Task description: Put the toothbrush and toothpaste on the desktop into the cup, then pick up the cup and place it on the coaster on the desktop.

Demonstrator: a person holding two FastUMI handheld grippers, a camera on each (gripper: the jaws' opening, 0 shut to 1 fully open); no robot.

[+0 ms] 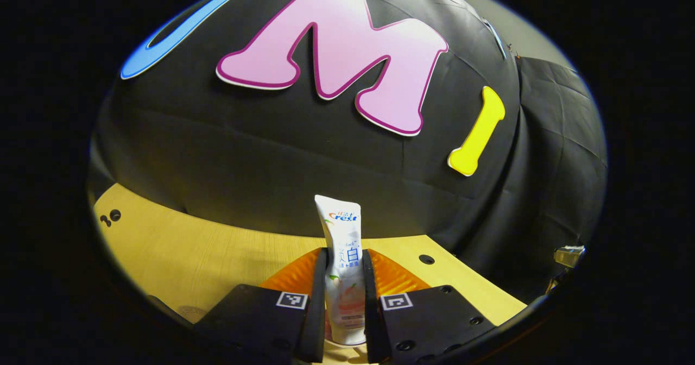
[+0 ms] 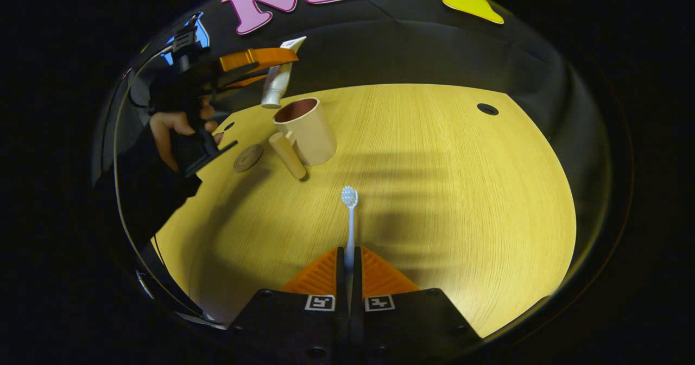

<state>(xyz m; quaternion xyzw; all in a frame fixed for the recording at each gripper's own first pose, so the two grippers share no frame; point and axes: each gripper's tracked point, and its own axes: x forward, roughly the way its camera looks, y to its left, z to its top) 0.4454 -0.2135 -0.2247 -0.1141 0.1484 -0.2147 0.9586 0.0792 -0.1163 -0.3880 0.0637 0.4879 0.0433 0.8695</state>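
left hand-held gripper [image 1: 345, 294] clamps paste [image 1: 343, 267] above cup [image 2: 305, 131] | right hand-held gripper [image 2: 349, 270] pinches brush [image 2: 350, 221] over surface [image 2: 461, 191] | coaster [image 2: 248, 157] beside cup | risk: off-centre drop tips cup

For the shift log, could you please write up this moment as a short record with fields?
left claw: shut on the toothpaste, held upright
right claw: shut on the toothbrush, bristle head pointing away
cup: upright on the desktop, holding nothing visible
toothpaste position: held in the air above and behind the cup, cap downward
coaster: bare, beside the cup
progress: neither item in the cup yet
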